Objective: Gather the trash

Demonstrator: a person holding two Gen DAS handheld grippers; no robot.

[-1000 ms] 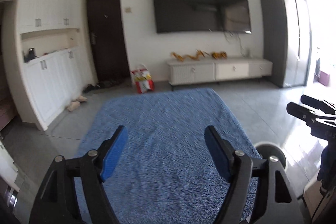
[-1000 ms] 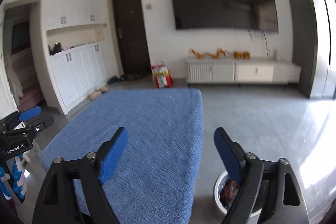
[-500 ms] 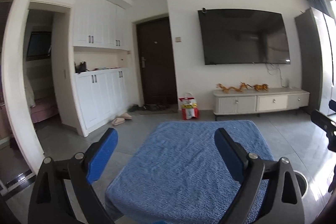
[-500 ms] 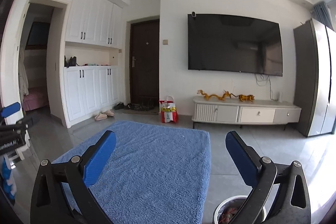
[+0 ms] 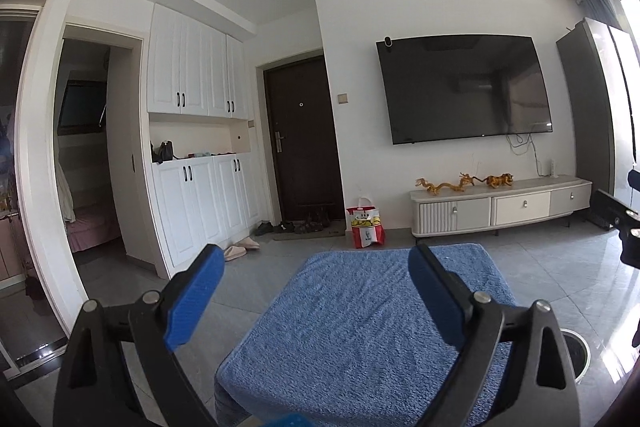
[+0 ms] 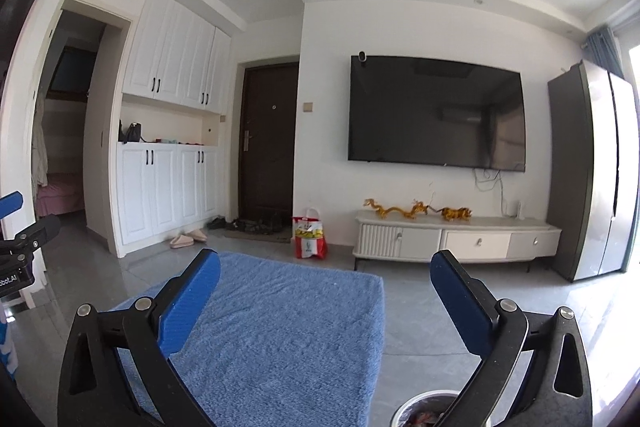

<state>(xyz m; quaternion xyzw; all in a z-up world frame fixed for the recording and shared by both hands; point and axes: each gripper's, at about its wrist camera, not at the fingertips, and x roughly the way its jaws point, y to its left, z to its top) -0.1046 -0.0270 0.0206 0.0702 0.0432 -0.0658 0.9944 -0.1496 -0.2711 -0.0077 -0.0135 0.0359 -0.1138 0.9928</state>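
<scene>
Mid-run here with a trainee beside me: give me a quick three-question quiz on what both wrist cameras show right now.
1. True or false: the left gripper holds a piece of trash.
2. Which side of the blue towel-covered table is the trash bin on in the right wrist view? A) left B) right C) on top
3. Fill in: the red and yellow bag stands on the floor between the dark door and the ____.

Key
1. False; its jaws are wide open and empty, as are those of the right gripper.
2. B
3. TV cabinet
</scene>
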